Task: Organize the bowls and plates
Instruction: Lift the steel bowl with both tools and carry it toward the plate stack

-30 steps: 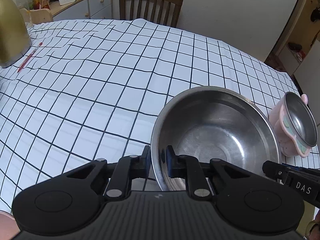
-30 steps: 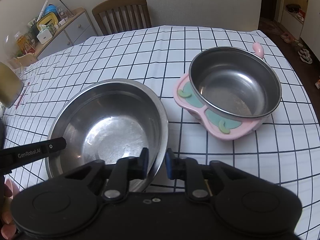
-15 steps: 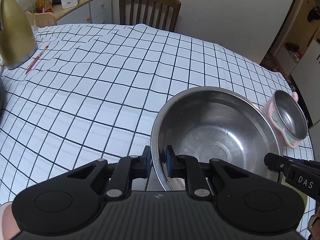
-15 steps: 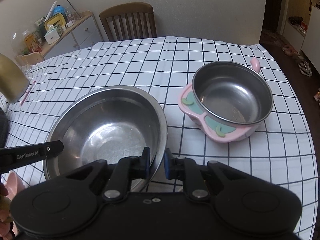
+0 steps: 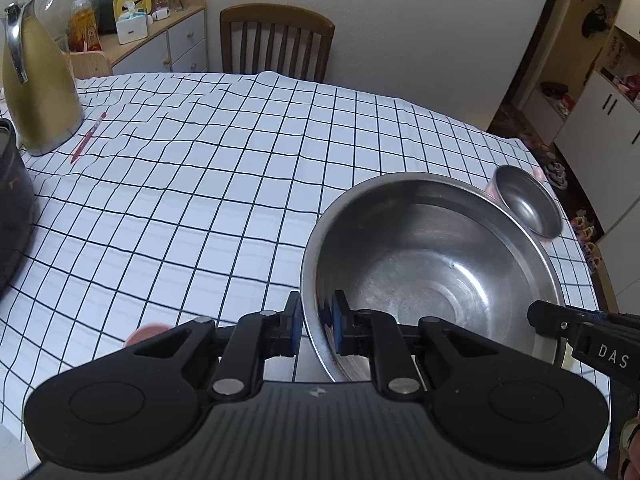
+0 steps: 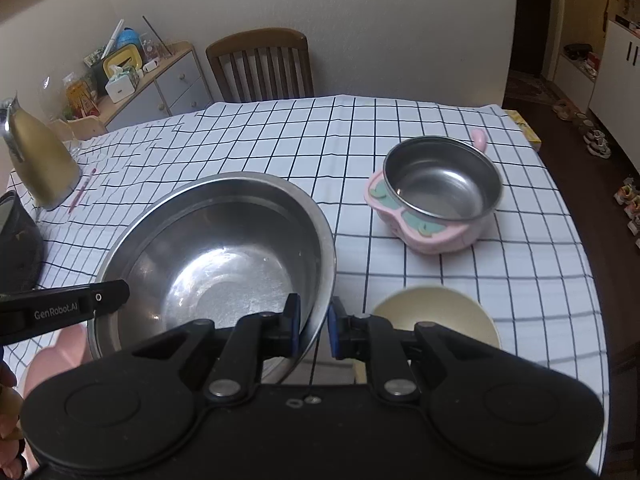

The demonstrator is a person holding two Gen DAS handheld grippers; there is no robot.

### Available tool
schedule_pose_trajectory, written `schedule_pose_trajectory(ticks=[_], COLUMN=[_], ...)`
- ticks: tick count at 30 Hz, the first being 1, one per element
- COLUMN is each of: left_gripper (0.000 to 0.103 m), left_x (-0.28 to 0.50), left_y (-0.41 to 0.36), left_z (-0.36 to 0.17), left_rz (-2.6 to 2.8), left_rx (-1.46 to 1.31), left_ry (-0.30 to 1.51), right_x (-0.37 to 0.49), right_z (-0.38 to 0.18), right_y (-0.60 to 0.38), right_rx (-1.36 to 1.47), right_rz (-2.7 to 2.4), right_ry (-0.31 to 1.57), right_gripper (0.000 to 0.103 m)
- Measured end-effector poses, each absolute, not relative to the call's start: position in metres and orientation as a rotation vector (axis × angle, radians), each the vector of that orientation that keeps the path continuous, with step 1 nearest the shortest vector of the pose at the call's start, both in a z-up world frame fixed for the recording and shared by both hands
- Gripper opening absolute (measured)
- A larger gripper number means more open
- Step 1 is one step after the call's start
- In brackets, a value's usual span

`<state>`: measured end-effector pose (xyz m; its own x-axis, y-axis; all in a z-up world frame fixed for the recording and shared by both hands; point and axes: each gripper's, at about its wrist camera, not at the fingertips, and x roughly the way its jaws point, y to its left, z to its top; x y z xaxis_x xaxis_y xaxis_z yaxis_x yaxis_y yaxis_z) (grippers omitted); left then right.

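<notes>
A large steel bowl [image 5: 432, 264] [image 6: 216, 256] hangs above the checked tablecloth, held by both grippers. My left gripper [image 5: 316, 320] is shut on its left rim, my right gripper [image 6: 314, 326] is shut on its right rim. A small steel bowl in a pink holder [image 6: 440, 196] [image 5: 526, 200] stands on the table to the right, beyond the big bowl. A cream bowl [image 6: 436, 316] lies on the table under my right gripper. Something pink [image 6: 56, 356] shows below the big bowl's left side.
A gold thermos jug [image 5: 36, 92] and a red pen [image 5: 88, 138] stand at the far left of the table [image 5: 208, 184]. A dark pot [image 5: 12, 208] is at the left edge. A wooden chair [image 5: 276, 40] sits behind the table, a cluttered cabinet [image 5: 160, 40] beside it.
Both grippers have risen and drawn back with the large steel bowl, lifting it off the cloth. The cream bowl and the pink thing have come into view below.
</notes>
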<state>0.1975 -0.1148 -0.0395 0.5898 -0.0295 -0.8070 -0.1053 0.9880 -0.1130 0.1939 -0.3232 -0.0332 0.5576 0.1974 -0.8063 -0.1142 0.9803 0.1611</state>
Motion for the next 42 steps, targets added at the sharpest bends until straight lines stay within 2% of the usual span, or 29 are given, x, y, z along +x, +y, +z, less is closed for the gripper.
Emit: schedule_pose_trajectory(ticks=[11,22,42], left_gripper=[0.014,0.014,0.015], left_x=[0.138,0.091,0.061], left_y=[-0.114,-0.127,-0.163], left_z=[-0.035,-0.055,-0.089], left_rz=[-0.016,-0.091,-0.178], left_rx=[-0.134,-0.099,-0.035], left_ry=[0.960,1.014,1.081], right_x=[0.129,0.068,0.010], right_z=[-0.023,-0.037,-0.073], right_y=[-0.322,-0.332,-0.365], right_rx=[0.113,0.146,0.202], right_rz=[0.144,0.101,0.011], right_ry=[0.962,0.995,1.045], right_gripper=[0.014,0.014,0.015])
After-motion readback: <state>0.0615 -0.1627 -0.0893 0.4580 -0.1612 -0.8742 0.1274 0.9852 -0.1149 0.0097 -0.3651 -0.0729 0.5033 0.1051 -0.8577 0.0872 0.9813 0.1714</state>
